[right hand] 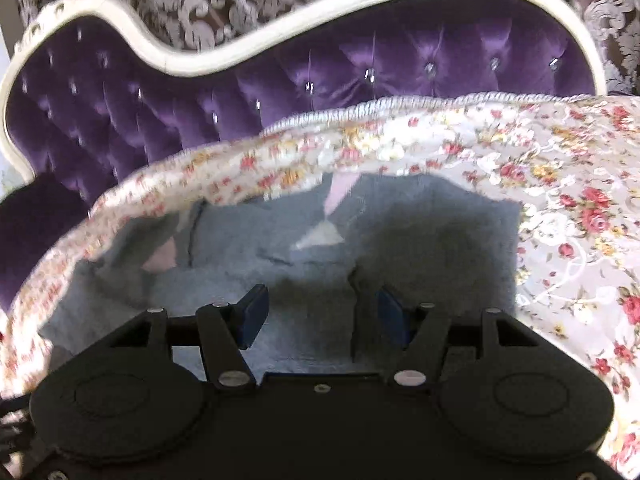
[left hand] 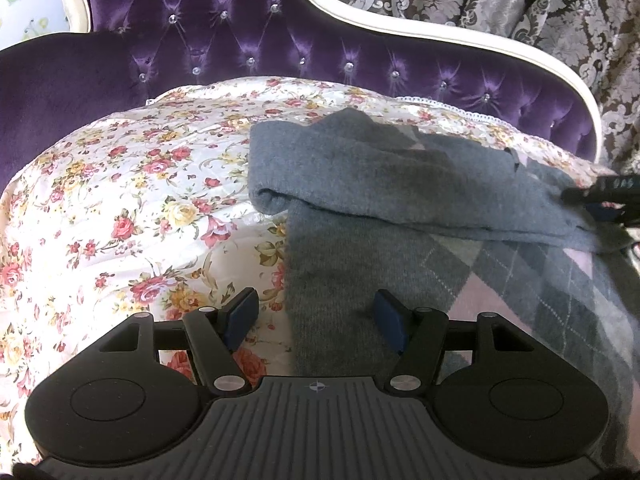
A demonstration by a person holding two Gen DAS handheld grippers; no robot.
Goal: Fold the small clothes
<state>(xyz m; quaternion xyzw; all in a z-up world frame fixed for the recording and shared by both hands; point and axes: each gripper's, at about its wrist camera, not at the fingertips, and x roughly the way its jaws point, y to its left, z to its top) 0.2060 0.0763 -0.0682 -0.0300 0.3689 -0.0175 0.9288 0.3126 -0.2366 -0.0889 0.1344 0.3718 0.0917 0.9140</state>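
A grey knitted sweater (left hand: pixel 360 168) with a pink and grey argyle front lies on the floral bedspread (left hand: pixel 120 184), one sleeve folded across its body. My left gripper (left hand: pixel 316 316) is open and empty, low over the sweater's left edge. My right gripper (right hand: pixel 320 312) is open over the grey sweater (right hand: pixel 420 240) and holds nothing; it also shows in the left wrist view (left hand: pixel 600 196) at the sweater's right side. The right wrist view is blurred.
A purple tufted headboard (left hand: pixel 240 32) with a white frame curves behind the bedspread, with patterned curtains (left hand: pixel 520 4) behind it. The bedspread's braided edge (right hand: pixel 360 112) lies just beyond the sweater in the right wrist view.
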